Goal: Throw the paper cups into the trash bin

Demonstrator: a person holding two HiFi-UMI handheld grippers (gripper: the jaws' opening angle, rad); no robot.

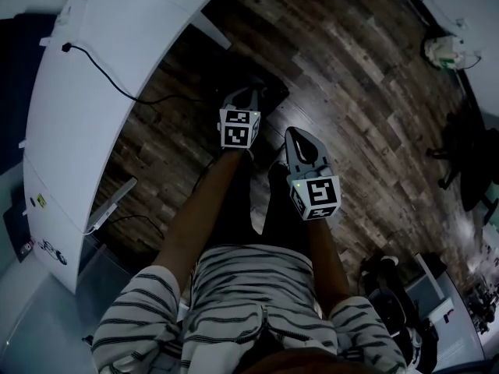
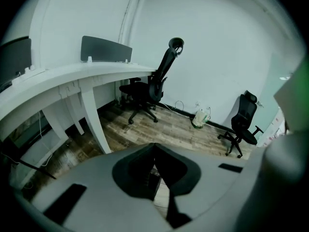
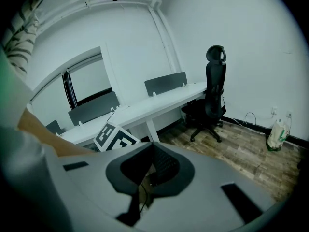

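No paper cup shows in any view. A dark shape (image 1: 274, 92) on the brown wood-plank floor (image 1: 351, 68) may be the trash bin, but I cannot tell. Paper cups should be light, thin-walled and easily crushed, best pinched gently across the rim or side wall. The left gripper (image 1: 251, 93) and the right gripper (image 1: 299, 135) both have jaws closed together on nothing, above the floor near the curved white desk (image 1: 117, 68).

Head view looks steeply down at floor (image 1: 366, 68) — gripper views look across, sharing the desk (image 2: 53, 81).
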